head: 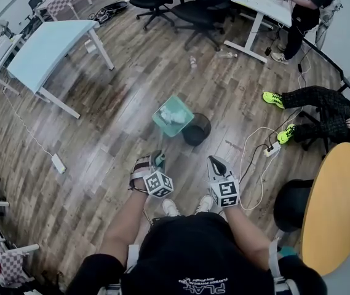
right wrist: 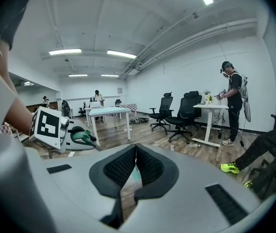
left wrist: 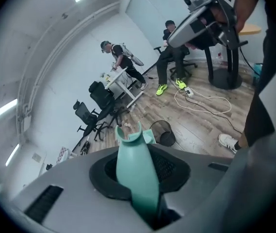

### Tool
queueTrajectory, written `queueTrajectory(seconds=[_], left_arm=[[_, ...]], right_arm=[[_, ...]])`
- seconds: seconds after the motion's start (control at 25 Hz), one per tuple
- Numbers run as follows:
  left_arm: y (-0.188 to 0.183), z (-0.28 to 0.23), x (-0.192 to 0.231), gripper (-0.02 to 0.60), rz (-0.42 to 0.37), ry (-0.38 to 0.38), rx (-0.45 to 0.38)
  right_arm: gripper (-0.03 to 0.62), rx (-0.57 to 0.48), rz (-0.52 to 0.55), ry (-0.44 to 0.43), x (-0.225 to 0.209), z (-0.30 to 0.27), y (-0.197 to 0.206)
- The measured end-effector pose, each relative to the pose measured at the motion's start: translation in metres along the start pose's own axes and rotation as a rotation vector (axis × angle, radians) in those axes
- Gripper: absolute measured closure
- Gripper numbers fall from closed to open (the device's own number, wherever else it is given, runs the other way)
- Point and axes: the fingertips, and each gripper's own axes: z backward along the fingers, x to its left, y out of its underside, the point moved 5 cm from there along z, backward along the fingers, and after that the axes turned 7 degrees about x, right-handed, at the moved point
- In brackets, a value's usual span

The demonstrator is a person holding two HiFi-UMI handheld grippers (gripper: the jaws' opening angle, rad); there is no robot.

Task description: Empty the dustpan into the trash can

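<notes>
My left claw [left wrist: 139,178] is clamped on the green handle [left wrist: 137,164] of the dustpan [head: 161,118], which sits just beside the black trash can [head: 197,129] (crumpled white paper [head: 175,114] is in the pan). My right claw [right wrist: 135,165] is pinched together, holding nothing.

The dustpan [head: 172,115] is mint green, and its handle [left wrist: 137,171] shows the same green between the left gripper's [head: 156,160] black, ribbed fingers [left wrist: 172,166]. Beyond the fingers, the trash can [head: 197,129] is black mesh on the brown wood-plank floor [head: 119,103]. The right gripper [head: 215,163] is grey, and its marker cube [head: 226,193] carries black-and-white squares.
</notes>
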Motion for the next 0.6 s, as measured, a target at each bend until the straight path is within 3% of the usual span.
queueTrajectory(seconds=[0.6], left_arm=[[-0.031,-0.003,-0.026,0.485,-0.355,-0.011,0.009]], right_arm=[[0.571,-0.011,-0.04,-0.014,-0.022,0.008,0.007]])
